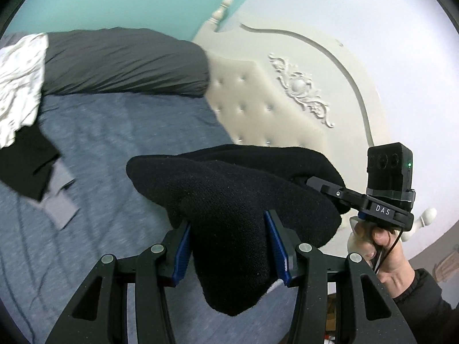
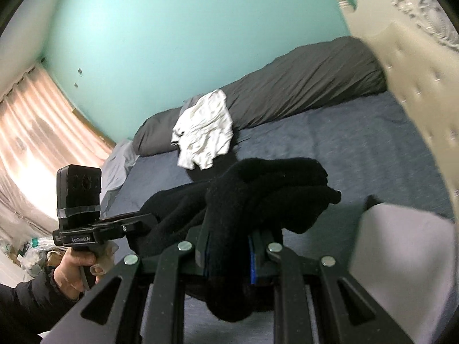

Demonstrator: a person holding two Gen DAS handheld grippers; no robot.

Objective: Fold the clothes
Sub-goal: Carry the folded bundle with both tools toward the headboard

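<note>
A thick black fleece garment (image 1: 229, 189) hangs bunched in the air above the bed, held between both grippers. In the left wrist view my left gripper (image 1: 228, 220) is shut on a fat fold of it, blue pads pressing on either side. My right gripper (image 1: 325, 186), held by a hand, bites into the garment's far right end. In the right wrist view my right gripper (image 2: 229, 235) is shut on the same black fleece garment (image 2: 272, 189), which drapes over and below the fingers. The left gripper (image 2: 143, 219) enters the fabric from the left.
A blue sheet (image 1: 129, 132) covers the bed, with a rolled grey duvet (image 2: 287, 91) along the teal wall. A crumpled white garment (image 2: 203, 132), a black cloth (image 1: 25, 166) and a pale grey folded piece (image 2: 401, 258) lie on it. A cream tufted headboard (image 1: 287, 100) stands at right.
</note>
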